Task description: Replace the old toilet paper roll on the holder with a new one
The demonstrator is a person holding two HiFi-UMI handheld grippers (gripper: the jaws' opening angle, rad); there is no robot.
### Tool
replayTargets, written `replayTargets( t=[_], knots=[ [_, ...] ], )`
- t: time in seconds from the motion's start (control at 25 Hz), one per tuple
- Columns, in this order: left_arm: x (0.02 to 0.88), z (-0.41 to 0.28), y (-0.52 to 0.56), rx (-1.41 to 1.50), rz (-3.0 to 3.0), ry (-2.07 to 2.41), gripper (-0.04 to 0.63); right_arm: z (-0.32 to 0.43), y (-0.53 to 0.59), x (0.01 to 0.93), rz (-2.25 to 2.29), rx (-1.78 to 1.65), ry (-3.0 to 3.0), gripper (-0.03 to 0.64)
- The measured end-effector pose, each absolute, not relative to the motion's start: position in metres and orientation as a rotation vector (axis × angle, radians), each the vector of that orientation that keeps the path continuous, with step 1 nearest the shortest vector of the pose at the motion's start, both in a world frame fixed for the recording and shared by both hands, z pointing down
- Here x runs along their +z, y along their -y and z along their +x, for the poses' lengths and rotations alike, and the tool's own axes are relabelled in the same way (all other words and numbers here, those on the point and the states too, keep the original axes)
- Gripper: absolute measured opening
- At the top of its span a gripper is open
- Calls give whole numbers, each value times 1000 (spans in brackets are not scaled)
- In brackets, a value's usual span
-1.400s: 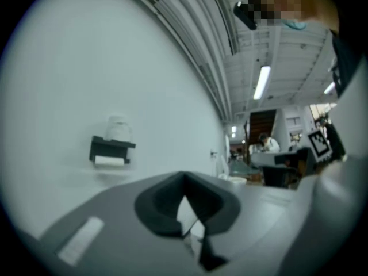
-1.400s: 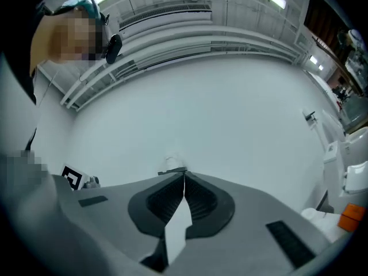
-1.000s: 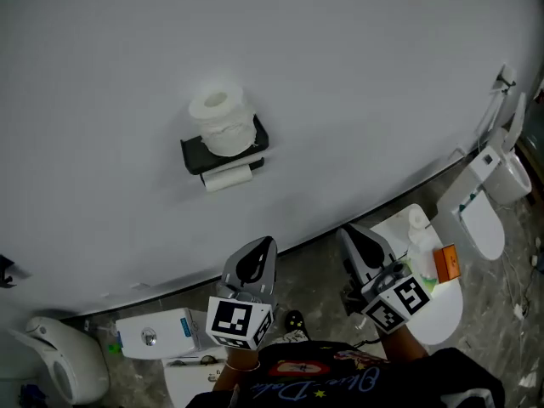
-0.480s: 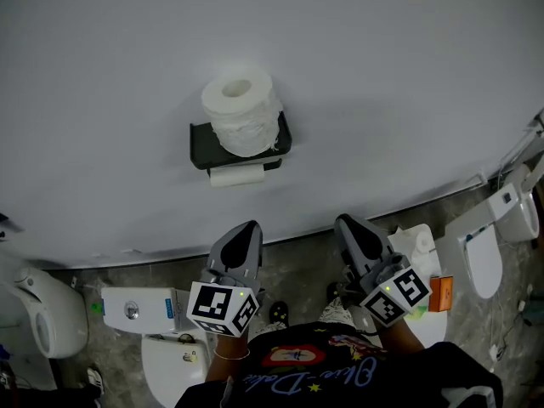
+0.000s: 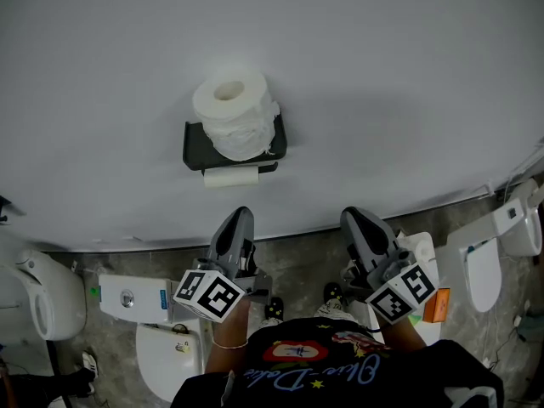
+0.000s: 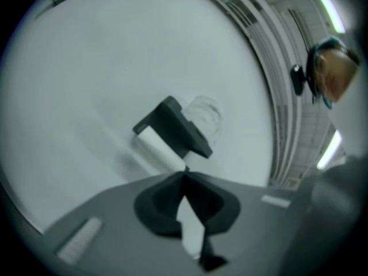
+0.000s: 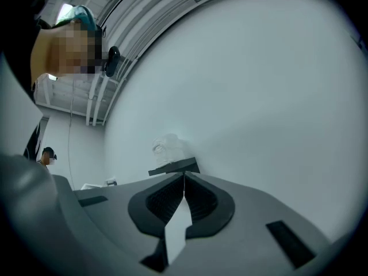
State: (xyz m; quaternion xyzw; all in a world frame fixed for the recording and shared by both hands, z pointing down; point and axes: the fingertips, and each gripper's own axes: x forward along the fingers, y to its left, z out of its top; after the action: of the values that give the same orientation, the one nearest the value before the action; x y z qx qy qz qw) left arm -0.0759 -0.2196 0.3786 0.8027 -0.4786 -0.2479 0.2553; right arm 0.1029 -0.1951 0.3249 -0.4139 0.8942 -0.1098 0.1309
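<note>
Both grippers have slid sideways beneath the holder since a second ago, and our left gripper point(image 5: 239, 221) has rolled, tilting its marker cube. Its jaws are pressed together on nothing; our right gripper point(image 5: 357, 221) is likewise closed and empty. On the wall, the black holder point(image 5: 192, 153) carries the thin old roll point(image 5: 231, 177) under its front edge, while the full new roll point(image 5: 229, 116) stands upright on its top shelf. We judge the swap not begun: old roll to remove, new one to mount.
</note>
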Motion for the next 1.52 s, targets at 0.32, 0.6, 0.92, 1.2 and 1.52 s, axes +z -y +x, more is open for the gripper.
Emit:
replayTargets(
  t=[0.32, 0.6, 0.92, 1.2, 1.52],
  knots=[
    [382, -102, 252, -1079, 1833, 1042, 189, 103, 195, 328, -1226, -361, -2545, 14],
    [373, -103, 284, -1141, 1792, 976, 204, 112, 195, 323, -1256, -357, -2515, 14],
    [374, -95, 295, -1146, 1776, 976, 149, 122, 195, 326, -1295, -362, -2501, 14],
    [374, -70, 304, -1131, 1775, 904, 150, 136, 198, 328, -1335, -349, -2495, 14],
    [373, -18, 314, -1085, 1800, 809, 150, 167, 202, 326, -1397, -336, -2463, 14]
  ],
)
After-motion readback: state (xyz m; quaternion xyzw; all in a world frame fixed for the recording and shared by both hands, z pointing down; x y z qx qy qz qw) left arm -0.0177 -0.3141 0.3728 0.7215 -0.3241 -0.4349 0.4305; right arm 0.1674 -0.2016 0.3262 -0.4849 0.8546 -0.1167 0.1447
